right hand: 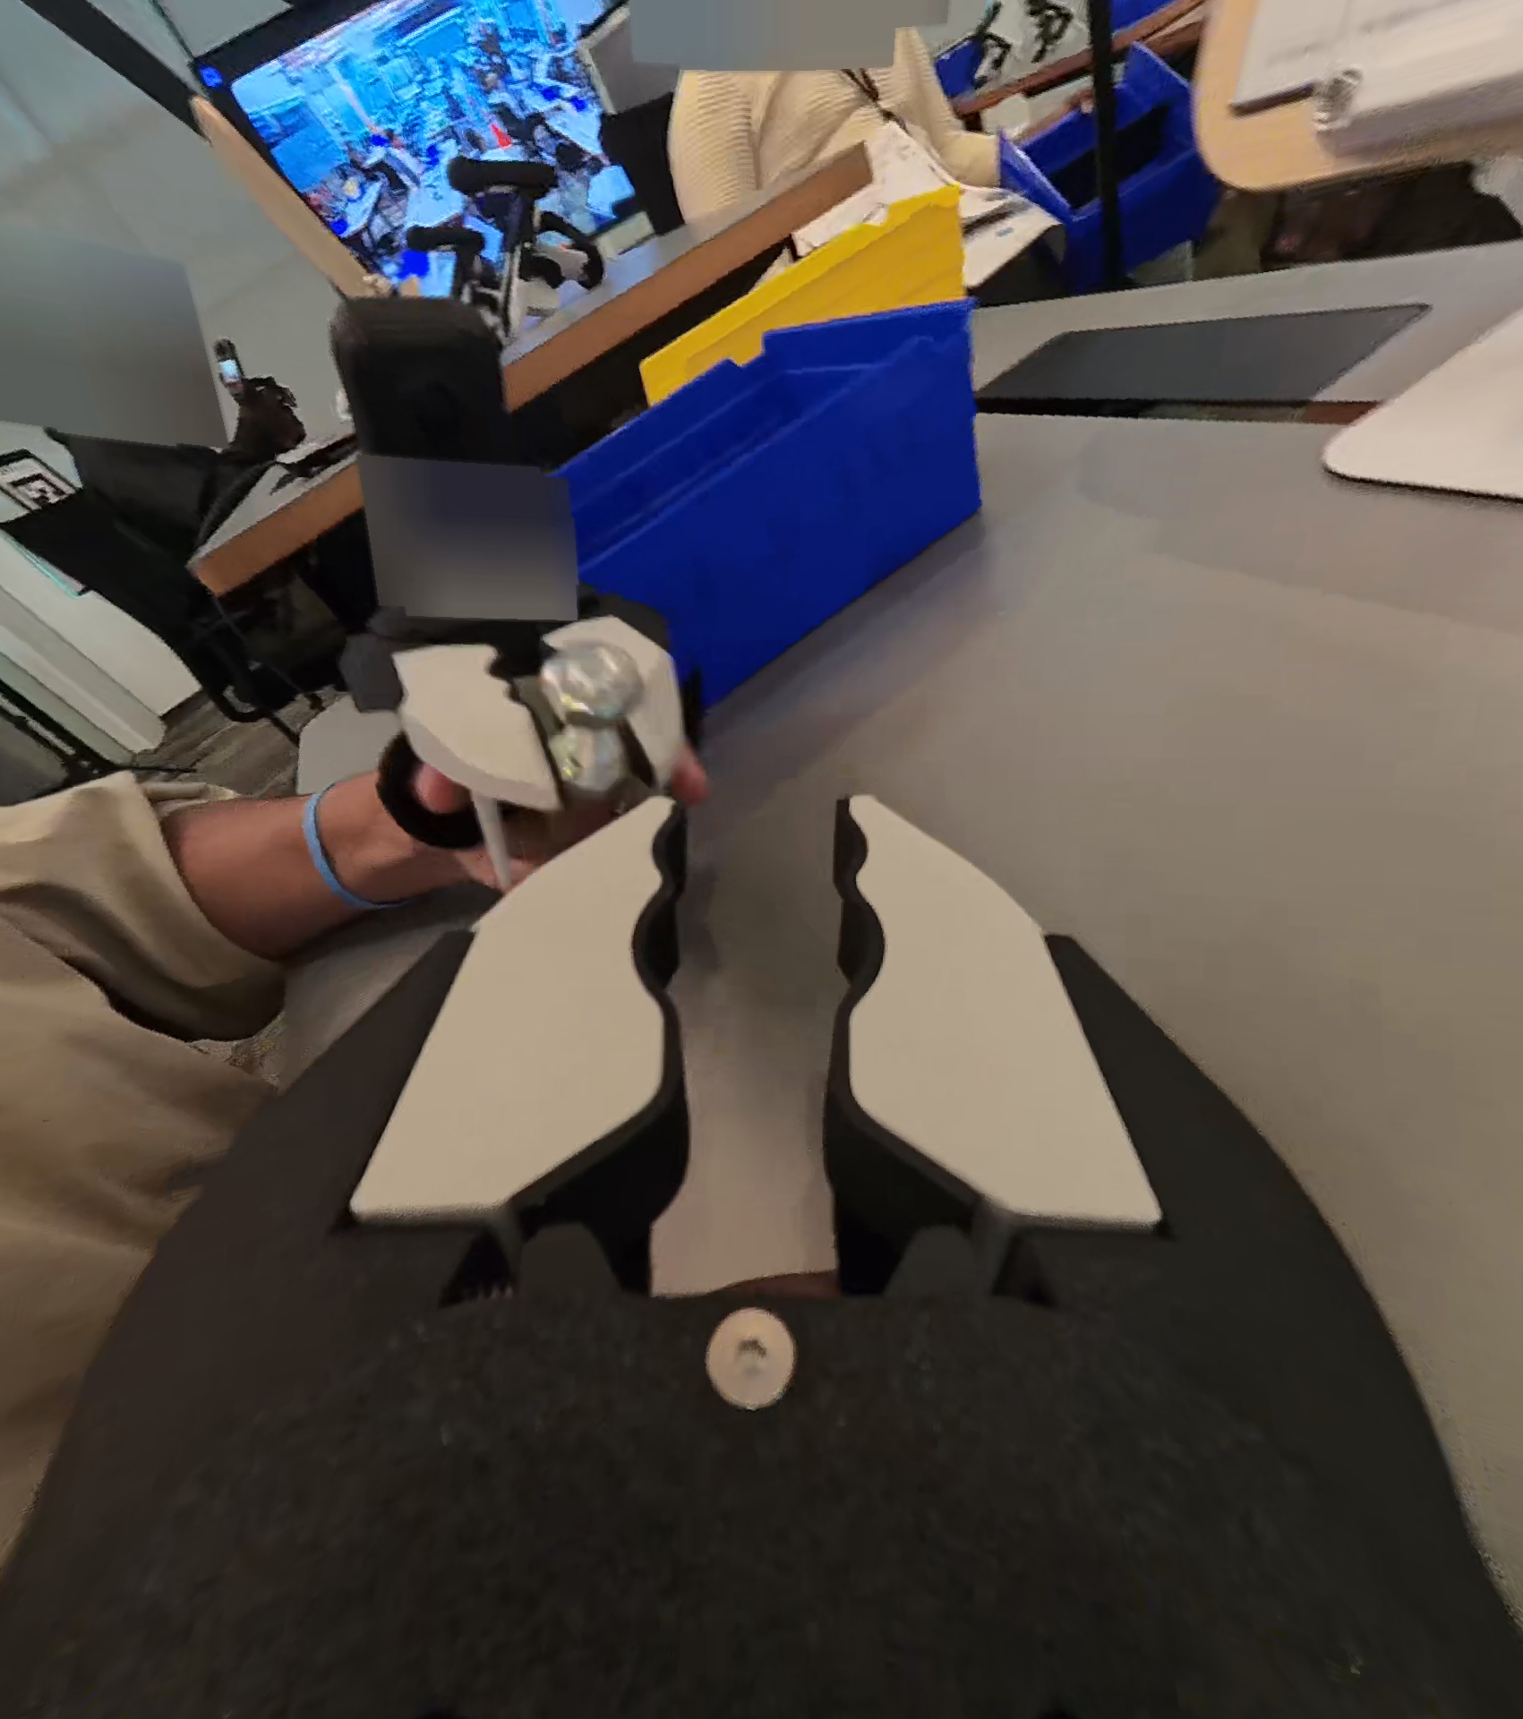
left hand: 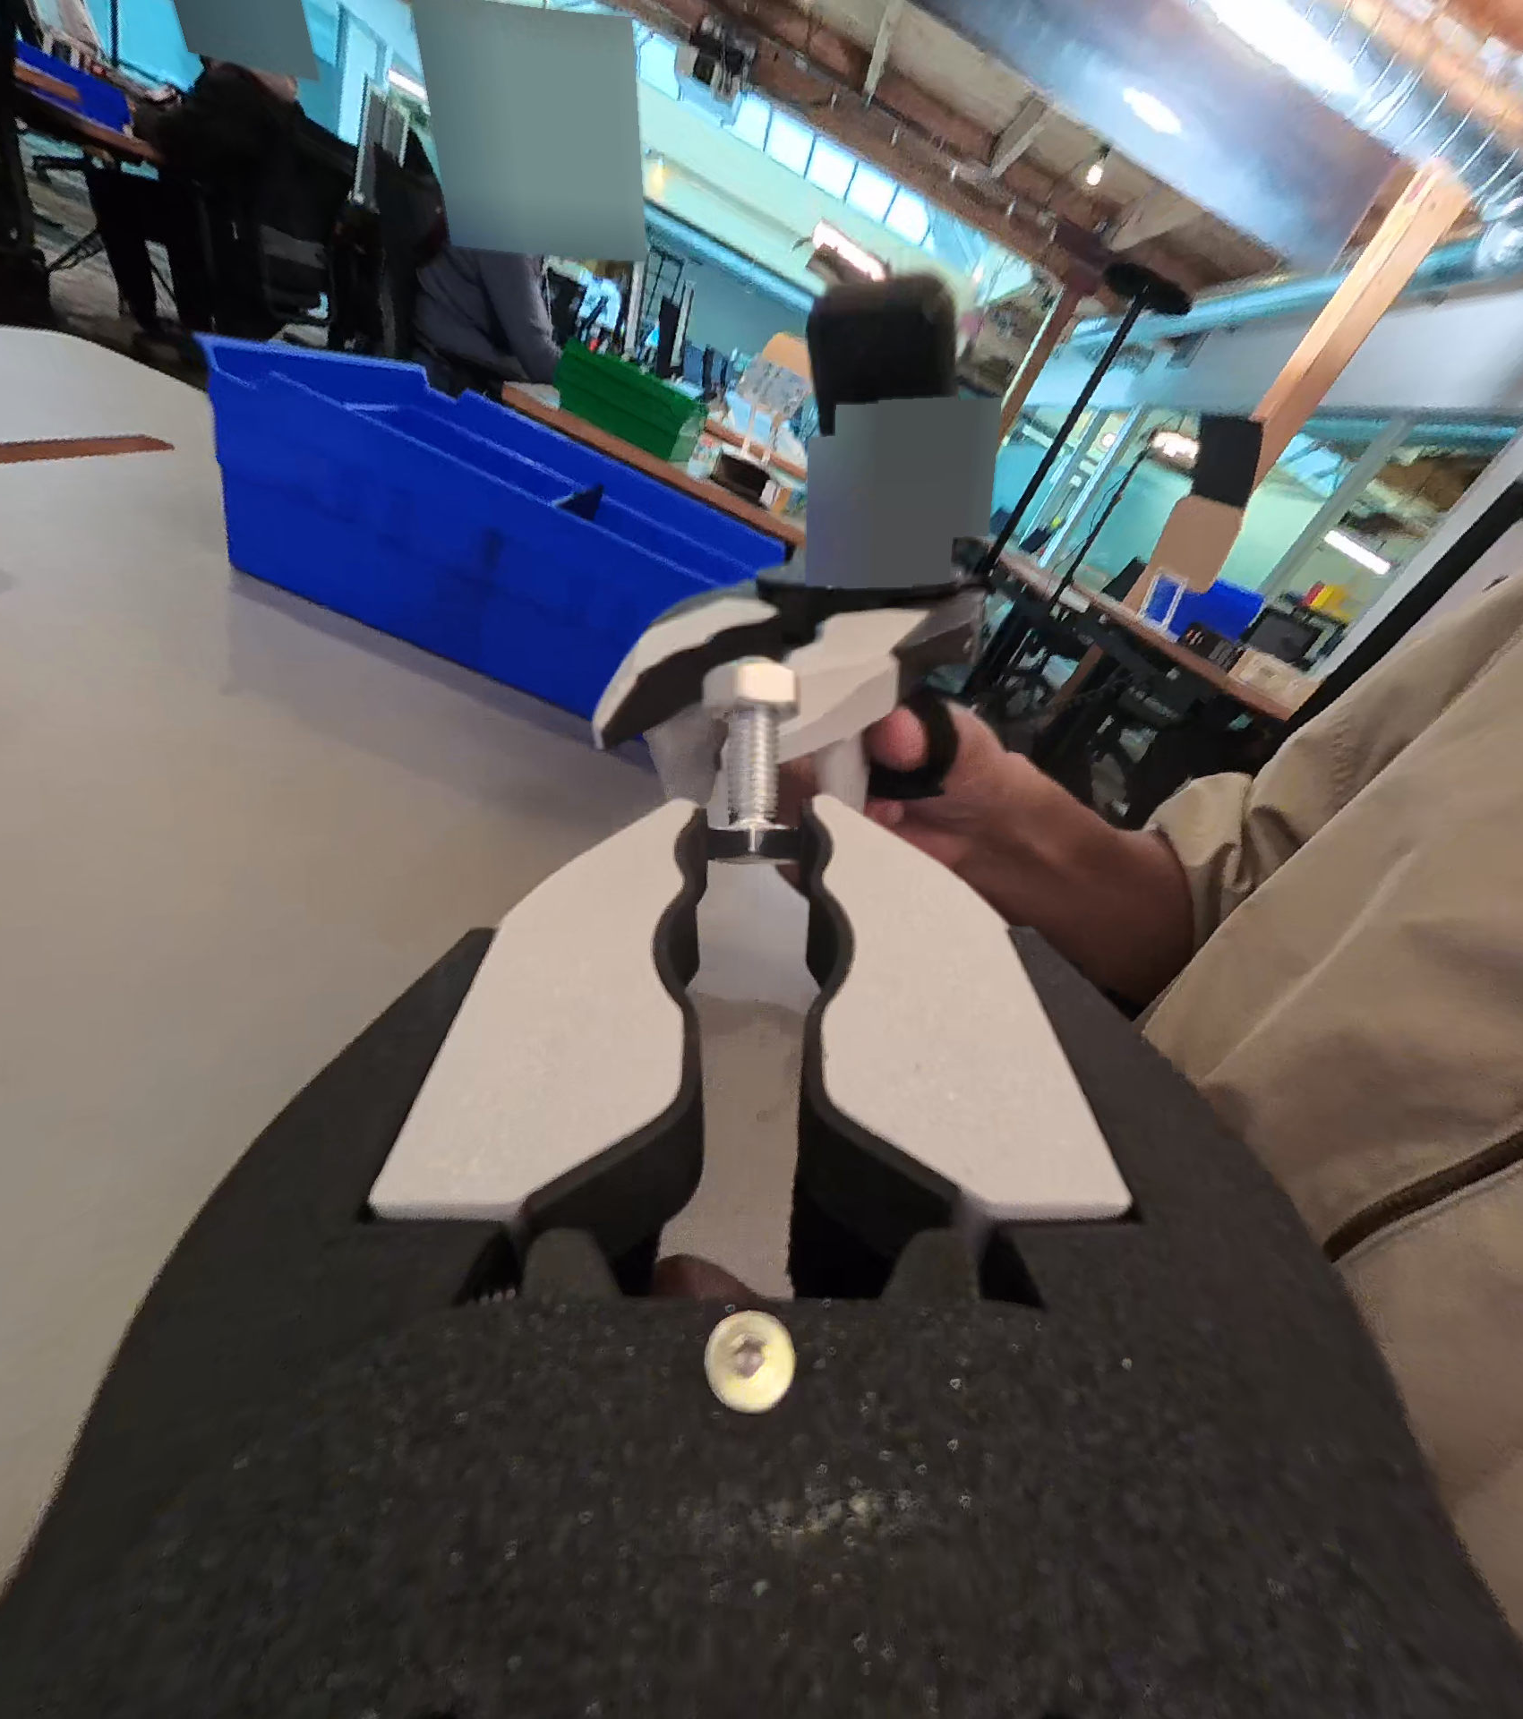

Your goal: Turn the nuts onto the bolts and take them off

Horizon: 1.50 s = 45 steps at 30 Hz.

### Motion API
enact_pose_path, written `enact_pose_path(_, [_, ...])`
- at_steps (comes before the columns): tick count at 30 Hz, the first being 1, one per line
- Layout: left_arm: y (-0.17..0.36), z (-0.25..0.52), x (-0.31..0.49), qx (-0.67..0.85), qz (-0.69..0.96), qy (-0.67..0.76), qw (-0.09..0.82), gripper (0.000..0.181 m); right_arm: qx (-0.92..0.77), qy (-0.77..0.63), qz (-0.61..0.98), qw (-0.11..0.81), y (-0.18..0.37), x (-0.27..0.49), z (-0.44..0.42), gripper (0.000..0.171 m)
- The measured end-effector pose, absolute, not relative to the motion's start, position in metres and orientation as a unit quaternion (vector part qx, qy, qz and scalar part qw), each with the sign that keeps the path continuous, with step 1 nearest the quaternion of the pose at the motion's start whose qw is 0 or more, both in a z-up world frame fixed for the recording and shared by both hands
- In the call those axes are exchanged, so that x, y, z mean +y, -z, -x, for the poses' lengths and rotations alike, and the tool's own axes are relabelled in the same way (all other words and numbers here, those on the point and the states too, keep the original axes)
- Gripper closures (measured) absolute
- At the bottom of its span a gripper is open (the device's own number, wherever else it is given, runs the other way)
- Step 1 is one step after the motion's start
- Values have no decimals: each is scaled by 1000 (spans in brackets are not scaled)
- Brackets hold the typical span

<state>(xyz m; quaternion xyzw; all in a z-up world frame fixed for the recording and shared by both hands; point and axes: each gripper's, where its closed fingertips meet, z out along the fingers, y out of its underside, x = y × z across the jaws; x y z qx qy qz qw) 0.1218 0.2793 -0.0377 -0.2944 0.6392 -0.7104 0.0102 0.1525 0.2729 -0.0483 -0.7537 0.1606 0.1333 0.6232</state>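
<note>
Left hand-held gripper [left hand: 750, 837]: narrow, pinched on the lower end of a bolt [left hand: 750, 758]. The bolt stands upright above the fingertips, clear of the surface [left hand: 134, 837]. A pale hex nut [left hand: 750, 688] sits at its top end.

Right hand-held gripper [right hand: 757, 819]: fingers wide, nothing between them. In its own view the bolt sits just left of and beyond its tips. From the left wrist view its fingers seem to flank the nut. We cannot tell whether either one touches it.

Risks, as we judge them:
- The left grip catches only a thin edge at the very fingertips. A sideways push from the right fingers could tip the bolt or pop it out.
- If the right fingers close off-centre on the nut, they may slip across its flats and turn nothing.
- If the nut comes off while loosely held, it would fall to the surface and could roll away.
- We cannot tell how much thread the nut has engaged. If little, it may come free sooner than expected.

Room: open surface lies on the near side and below both tools. A blue bin [left hand: 422, 521] stands just beyond on the far side, and its wall limits any forward swing. A yellow bin [right hand: 832, 288] sits behind it. A white stand base [right hand: 1483, 446] and a flat dark slab [right hand: 1204, 358] lie far right, well apart. The person's sleeves crowd the near side.
</note>
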Motion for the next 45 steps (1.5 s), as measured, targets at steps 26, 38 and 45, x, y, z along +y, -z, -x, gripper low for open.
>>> enact_pose_path(26, [24,-113,280,626,272,731,-10,163,134,-147,769,608,51,280,-140,138])
enact_pose_path(38, [22,-109,279,631,261,731,-13,163,123,-157,770,605,48,278,-138,137])
enact_pose_path(45, [38,-117,279,655,280,702,6,163,89,-148,759,628,19,283,-126,136])
